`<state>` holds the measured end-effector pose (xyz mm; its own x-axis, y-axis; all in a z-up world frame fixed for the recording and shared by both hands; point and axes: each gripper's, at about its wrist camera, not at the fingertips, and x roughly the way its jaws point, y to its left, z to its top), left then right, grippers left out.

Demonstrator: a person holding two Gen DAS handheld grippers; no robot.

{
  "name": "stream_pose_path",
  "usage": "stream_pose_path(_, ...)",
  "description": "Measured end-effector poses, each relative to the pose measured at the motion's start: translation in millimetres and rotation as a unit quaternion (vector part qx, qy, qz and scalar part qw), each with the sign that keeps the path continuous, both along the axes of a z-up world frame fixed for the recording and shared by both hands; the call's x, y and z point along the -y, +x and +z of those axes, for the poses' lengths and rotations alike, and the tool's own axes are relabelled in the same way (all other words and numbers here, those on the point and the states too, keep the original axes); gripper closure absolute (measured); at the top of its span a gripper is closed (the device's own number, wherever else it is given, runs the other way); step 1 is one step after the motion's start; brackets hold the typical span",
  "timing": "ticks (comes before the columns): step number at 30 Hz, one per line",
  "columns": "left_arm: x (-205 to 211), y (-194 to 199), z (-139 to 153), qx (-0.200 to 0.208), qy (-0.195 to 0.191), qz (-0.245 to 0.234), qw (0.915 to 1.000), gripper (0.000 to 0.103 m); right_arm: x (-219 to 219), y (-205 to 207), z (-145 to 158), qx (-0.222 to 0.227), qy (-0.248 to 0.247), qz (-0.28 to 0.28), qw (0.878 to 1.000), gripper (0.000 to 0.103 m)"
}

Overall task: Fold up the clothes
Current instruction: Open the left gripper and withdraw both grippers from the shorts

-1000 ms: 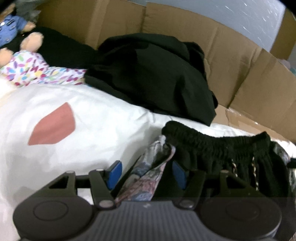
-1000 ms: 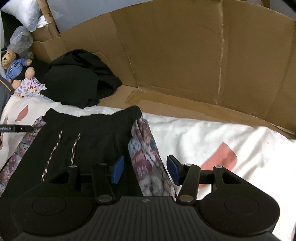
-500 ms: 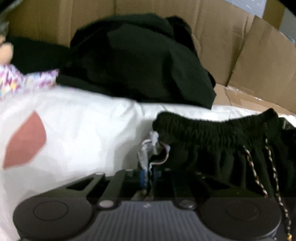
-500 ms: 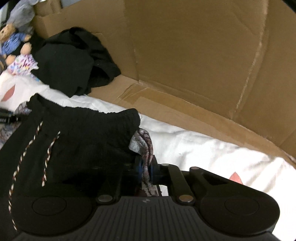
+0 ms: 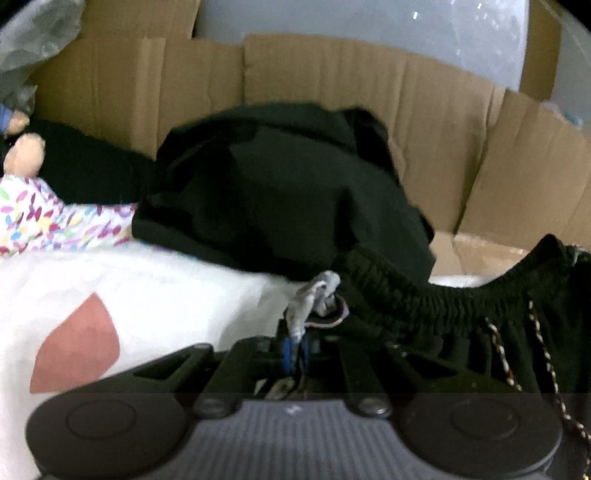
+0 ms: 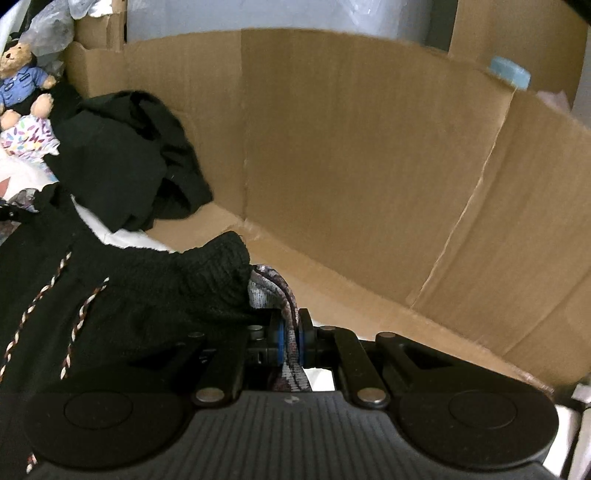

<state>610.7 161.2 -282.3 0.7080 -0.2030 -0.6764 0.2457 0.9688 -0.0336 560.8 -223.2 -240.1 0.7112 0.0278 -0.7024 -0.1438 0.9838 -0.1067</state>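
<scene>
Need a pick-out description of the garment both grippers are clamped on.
Start at the white bedsheet before the cardboard wall. The black drawstring shorts hang between the left gripper and right gripper. Unlike the plain black pile behind, they have an elastic waistband and braided cords.

A makeshift setup in a home-like room: a white sheet (image 5: pixel 155 295) with pink shapes, walled by flattened cardboard (image 6: pixel 369 155), with a teddy bear (image 6: pixel 20 77), black clothes (image 5: pixel 280 184) heaped behind and a plastic bag (image 6: pixel 55 26).
</scene>
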Motion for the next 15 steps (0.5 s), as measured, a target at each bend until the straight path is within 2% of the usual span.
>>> stream_pose_path(1, 1, 2, -2, 0.000, -0.001, 0.000, 1.0000, 0.096, 1, -1, 1, 0.006, -0.002, -0.003, 1.000, 0.096)
stream_pose_path(3, 6, 10, -12, -0.025, 0.009, -0.001, 0.9996, 0.094, 3, -3, 2, 0.024, -0.012, -0.015, 1.000, 0.096)
stream_pose_path(5, 10, 14, -21, -0.046, 0.030, 0.002, 0.9985, 0.087, 2, 2, -7, 0.008, -0.022, -0.014, 1.000, 0.096)
stream_pose_path(7, 14, 15, -28, -0.059, 0.060, 0.013, 0.9964, 0.067, 1, 6, -15, -0.014, -0.026, -0.016, 0.999, 0.093)
stream_pose_path(8, 12, 14, -28, -0.061, 0.059, 0.014, 0.9963, 0.063, 1, 7, -16, -0.023, -0.023, -0.020, 0.999, 0.092)
stream_pose_path(9, 9, 13, -27, -0.063, 0.058, 0.015, 0.9962, 0.059, 2, 8, -17, -0.032, -0.020, -0.024, 0.999, 0.088)
stream_pose_path(10, 6, 13, -27, -0.065, 0.056, 0.016, 0.9961, 0.057, 3, 8, -17, -0.037, -0.019, -0.027, 0.999, 0.077)
stream_pose_path(12, -3, 11, -23, -0.077, 0.048, 0.020, 0.9957, 0.054, 5, 6, -13, -0.042, -0.022, -0.032, 0.998, 0.062)
stream_pose_path(15, -15, 4, -15, -0.094, 0.049, 0.021, 0.9942, 0.053, 10, -2, -2, -0.037, -0.027, -0.031, 0.998, 0.058)
